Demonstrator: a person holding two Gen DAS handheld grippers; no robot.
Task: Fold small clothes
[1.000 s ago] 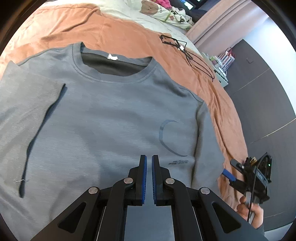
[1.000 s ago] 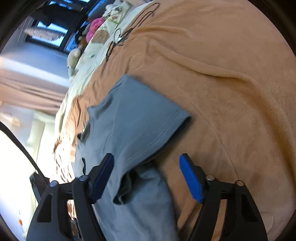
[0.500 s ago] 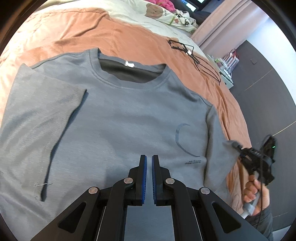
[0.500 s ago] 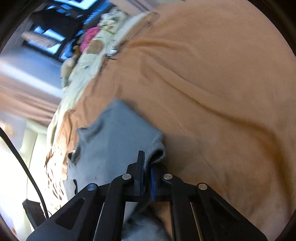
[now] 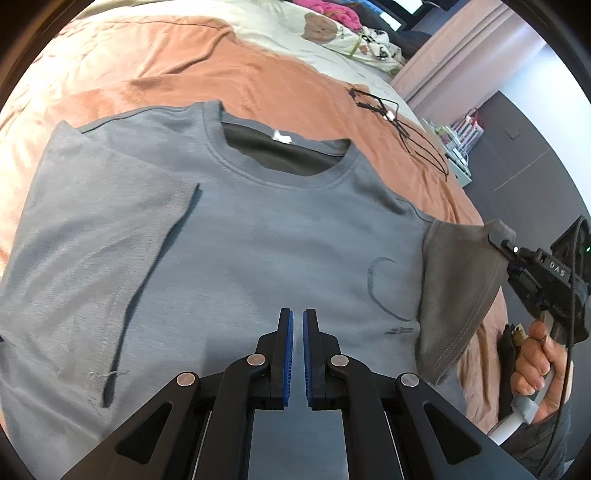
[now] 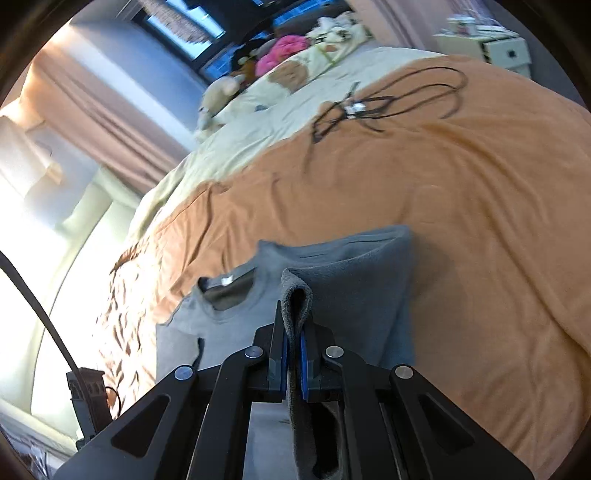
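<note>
A grey T-shirt (image 5: 280, 236) lies face up on an orange blanket (image 5: 207, 74), collar at the far side. Its left sleeve is folded in over the chest. My left gripper (image 5: 298, 321) hovers shut above the shirt's lower middle, nothing between its pads. At the right edge of the left wrist view, my right gripper (image 5: 498, 236) is shut on the right sleeve (image 5: 458, 280) and holds it lifted off the bed. The right wrist view shows the sleeve's grey fabric (image 6: 295, 299) pinched between the blue pads of my right gripper (image 6: 293, 332), with the shirt's body (image 6: 354, 280) beyond.
A black cable (image 5: 406, 129) lies coiled on the blanket beyond the shirt's right shoulder. Cream bedding with soft toys (image 5: 325, 29) sits at the head of the bed. A white bedside unit (image 6: 491, 44) stands past the bed's right edge. A hand (image 5: 535, 354) grips the right handle.
My right gripper went from open around the right sleeve to shut on it, then lifted the sleeve up and inward. The left gripper stayed shut while the shirt slid slightly down and right in its view.
</note>
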